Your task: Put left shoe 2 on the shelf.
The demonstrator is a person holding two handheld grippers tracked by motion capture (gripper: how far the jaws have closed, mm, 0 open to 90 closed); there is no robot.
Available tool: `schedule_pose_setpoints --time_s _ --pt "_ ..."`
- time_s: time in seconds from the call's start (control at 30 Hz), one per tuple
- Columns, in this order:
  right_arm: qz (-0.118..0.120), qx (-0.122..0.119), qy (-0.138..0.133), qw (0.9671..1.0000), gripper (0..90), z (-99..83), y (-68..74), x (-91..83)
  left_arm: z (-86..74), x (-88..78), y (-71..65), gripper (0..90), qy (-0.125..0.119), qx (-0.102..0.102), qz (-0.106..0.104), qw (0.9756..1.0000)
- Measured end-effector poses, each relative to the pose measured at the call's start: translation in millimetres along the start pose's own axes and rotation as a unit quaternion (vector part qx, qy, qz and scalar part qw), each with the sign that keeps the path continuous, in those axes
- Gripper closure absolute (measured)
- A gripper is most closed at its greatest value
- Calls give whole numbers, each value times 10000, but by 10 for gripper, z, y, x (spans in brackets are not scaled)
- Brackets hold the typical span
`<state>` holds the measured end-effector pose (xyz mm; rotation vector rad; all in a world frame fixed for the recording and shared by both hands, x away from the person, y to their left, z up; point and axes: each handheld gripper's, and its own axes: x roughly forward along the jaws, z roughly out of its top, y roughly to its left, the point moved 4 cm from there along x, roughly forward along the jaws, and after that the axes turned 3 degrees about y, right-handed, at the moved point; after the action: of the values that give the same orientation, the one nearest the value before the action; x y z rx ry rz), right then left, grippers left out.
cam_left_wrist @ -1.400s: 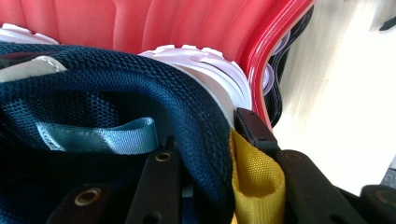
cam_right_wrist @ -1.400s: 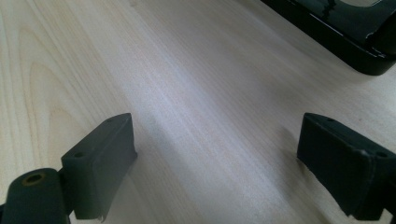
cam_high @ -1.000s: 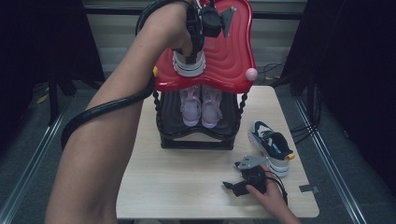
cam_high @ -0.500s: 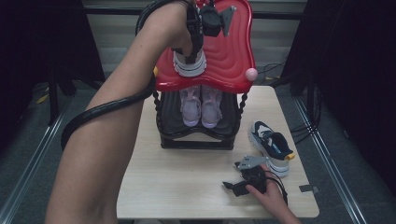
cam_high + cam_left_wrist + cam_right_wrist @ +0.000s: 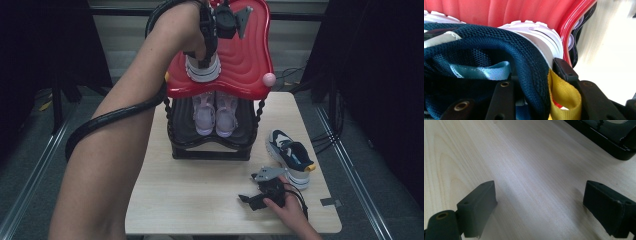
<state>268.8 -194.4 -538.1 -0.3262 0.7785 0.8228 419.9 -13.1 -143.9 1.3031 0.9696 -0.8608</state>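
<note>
The left gripper [image 5: 205, 55] reaches over the red top shelf [image 5: 247, 65] of the shoe rack, its jaws pinching the navy mesh collar of a sneaker [image 5: 499, 57] beside its yellow heel loop [image 5: 562, 93]. From above, hand and gripper cover most of that sneaker, leaving its white sole showing. A pink pair [image 5: 216, 112] sits half-hidden on the lower shelf. Right of the rack, a second navy sneaker [image 5: 291, 157] lies on the wooden table [image 5: 200, 200]. The right gripper [image 5: 250, 199] rests low, jaws spread wide over bare wood.
</note>
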Motion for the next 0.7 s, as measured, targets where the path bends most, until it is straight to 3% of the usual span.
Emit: schedule_pose_setpoints --time_s 0.47,0.7 --pt "1 0 1 10000 107 0 0 0 -14 -41 48 509 -185 -277 105 9994" --pt "5 1 -7 10000 106 0 0 1 -25 -79 52 459 -357 -444 -35 9984"
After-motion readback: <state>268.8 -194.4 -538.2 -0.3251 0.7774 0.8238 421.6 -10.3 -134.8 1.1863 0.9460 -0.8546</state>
